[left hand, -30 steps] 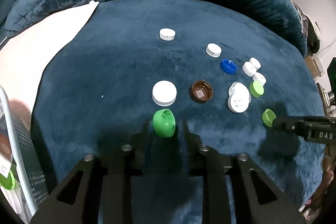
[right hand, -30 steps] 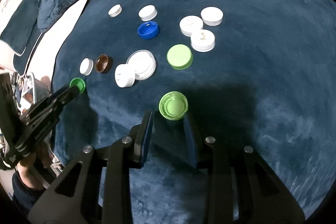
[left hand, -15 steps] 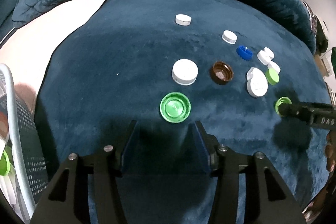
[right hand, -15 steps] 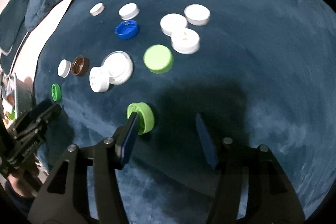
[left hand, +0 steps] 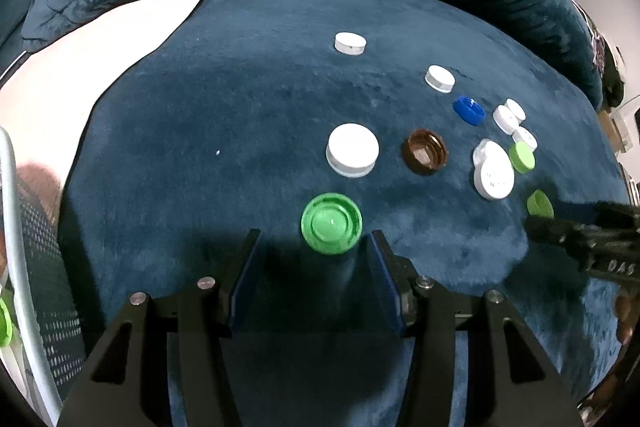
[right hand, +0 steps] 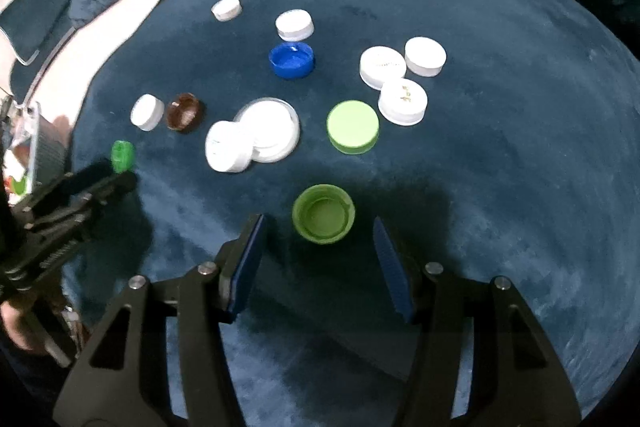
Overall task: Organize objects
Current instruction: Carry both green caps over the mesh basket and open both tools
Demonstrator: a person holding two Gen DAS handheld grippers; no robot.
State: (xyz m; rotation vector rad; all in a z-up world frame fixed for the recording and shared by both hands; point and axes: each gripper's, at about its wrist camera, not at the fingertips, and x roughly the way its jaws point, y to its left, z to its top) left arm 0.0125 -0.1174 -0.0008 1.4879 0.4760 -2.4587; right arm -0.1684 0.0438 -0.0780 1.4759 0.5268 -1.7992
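A: Caps lie scattered over the dark blue blanket [left hand: 240,99]. What sits at the left gripper [left hand: 312,247]?

B: A bright green cap [left hand: 331,223], open side up, just ahead of its fingertips and touching neither pad. The jaws stand apart with nothing between them.

A: And the right gripper [right hand: 318,227]?

B: Also parted and empty. A lime green cap [right hand: 323,213], hollow side up, lies just ahead of the gap between its fingers, clear of both pads.

A: Farther out from the right one?

B: A second lime cap [right hand: 353,126], closed side up, then a blue cap [right hand: 291,59] and three white caps [right hand: 402,79] in a cluster off to its right. A brown cap [right hand: 184,111] lies to the left, nearer the left gripper.
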